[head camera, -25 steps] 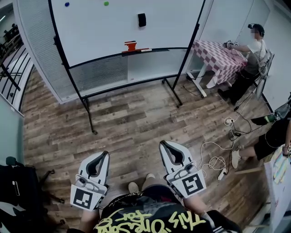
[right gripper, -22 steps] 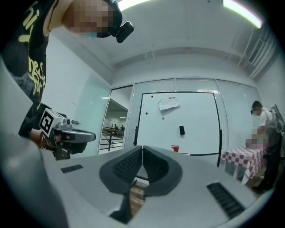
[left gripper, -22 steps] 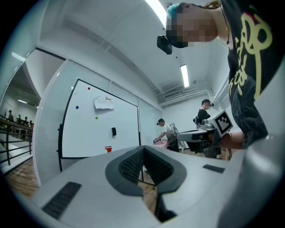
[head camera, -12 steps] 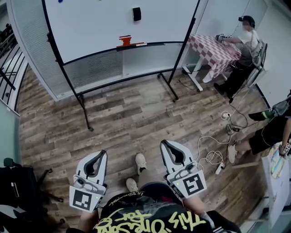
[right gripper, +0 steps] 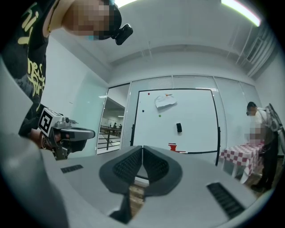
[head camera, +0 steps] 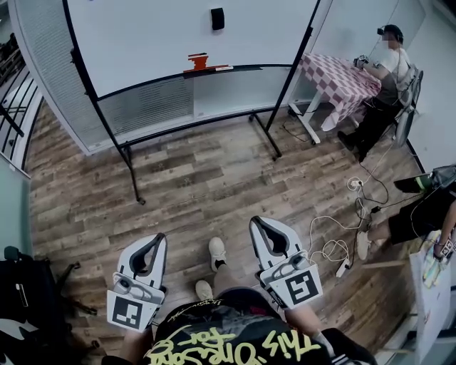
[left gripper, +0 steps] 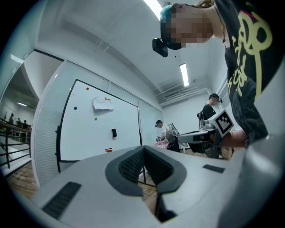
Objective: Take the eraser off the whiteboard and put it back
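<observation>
The black eraser (head camera: 217, 18) clings to the whiteboard (head camera: 142, 43), far ahead across the wooden floor. It also shows small and distant as the eraser (left gripper: 114, 132) in the left gripper view and the eraser (right gripper: 179, 128) in the right gripper view. My left gripper (head camera: 160, 239) and right gripper (head camera: 254, 224) are held side by side near my body, both pointing at the board. Each is shut with nothing between its pads. The left gripper (left gripper: 143, 149) and right gripper (right gripper: 142, 148) show their tips meeting.
A red object (head camera: 198, 61) lies on the board's tray. A checked-cloth table (head camera: 342, 78) with a seated person (head camera: 388, 64) stands at the right. Cables and a power strip (head camera: 342, 253) lie on the floor at right. A black chair (head camera: 21, 299) is at left.
I have stepped forward: a shoe now shows ahead of my body and the board's stand sits higher in the head view. Both grippers stay shut and level.
</observation>
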Demonstrator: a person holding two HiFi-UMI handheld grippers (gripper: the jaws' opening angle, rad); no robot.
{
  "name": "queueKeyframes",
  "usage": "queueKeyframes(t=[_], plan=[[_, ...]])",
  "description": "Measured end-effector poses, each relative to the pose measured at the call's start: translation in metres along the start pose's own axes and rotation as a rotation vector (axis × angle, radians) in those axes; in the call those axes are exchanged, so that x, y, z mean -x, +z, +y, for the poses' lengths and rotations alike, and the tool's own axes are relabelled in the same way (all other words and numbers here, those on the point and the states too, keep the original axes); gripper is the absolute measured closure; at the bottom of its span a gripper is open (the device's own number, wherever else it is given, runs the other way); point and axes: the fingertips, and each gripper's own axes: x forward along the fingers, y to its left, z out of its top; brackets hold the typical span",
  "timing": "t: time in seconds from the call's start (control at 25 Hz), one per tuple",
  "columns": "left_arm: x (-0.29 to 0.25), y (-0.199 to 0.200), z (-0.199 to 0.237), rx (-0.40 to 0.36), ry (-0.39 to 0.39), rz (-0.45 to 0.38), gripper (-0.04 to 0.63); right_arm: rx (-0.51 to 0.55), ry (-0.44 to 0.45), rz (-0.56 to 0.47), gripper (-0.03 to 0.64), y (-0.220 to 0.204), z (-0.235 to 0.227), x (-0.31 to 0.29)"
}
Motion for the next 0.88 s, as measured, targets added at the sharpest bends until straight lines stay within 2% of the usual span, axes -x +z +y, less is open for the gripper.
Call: queueKeyframes(t=[0.24, 0.44, 0.68, 0.88], plan=[[-0.02, 0.001, 0.018, -0.012, 0.018, -0.001, 0.589, -0.001, 0.009, 0.003, 0.606, -0.003, -0.018, -0.027], [-0.041, 0.002, 0.034, -0.016, 0.025, 0.001, 0.589, -0.014, 0.016, -0.033, 0.606, 0.003, -0.031, -0.053], [-0.065, 0.003, 0.051, -0.026, 0.028, 0.005, 0.589, 0.009, 0.036, 0.046, 0.606, -0.015, -0.05, -0.076], [-0.089, 0.007, 0.063, -0.038, 0.037, 0.0, 0.589, -0.011, 0.046, -0.017, 0.606, -0.003, -0.066, -0.103]])
